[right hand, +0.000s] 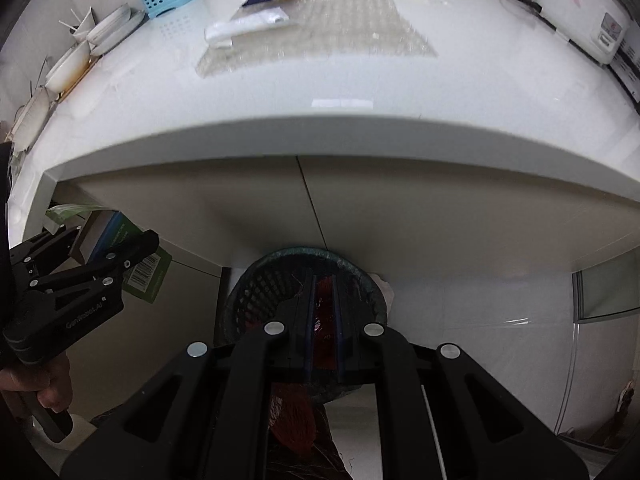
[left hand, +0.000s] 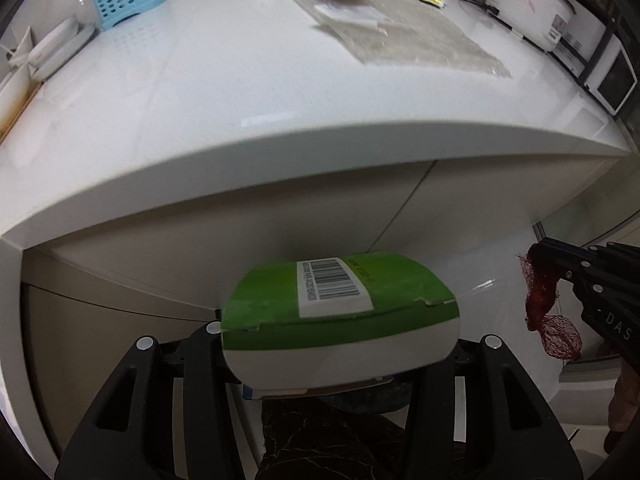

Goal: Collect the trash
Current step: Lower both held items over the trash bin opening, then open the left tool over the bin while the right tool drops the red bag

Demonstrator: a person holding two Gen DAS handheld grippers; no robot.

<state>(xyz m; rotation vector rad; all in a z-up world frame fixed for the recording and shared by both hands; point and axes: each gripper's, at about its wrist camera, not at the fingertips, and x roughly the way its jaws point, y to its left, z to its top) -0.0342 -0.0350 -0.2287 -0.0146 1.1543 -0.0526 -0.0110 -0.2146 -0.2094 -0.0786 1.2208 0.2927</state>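
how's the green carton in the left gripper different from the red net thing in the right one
The green carton is a stiff, flat-sided box with a barcode label; the red mesh net is soft and hangs limp.
The carton fills the left gripper, whose fingers are set wide; the net is pinched thin in the right gripper, whose fingers are nearly together.
Both are held off the counter, in front of it.

Left gripper [left hand: 340,344] clamps a green carton [left hand: 340,312]; right gripper [right hand: 322,320] pinches red mesh netting [right hand: 324,320], both held below counter level.
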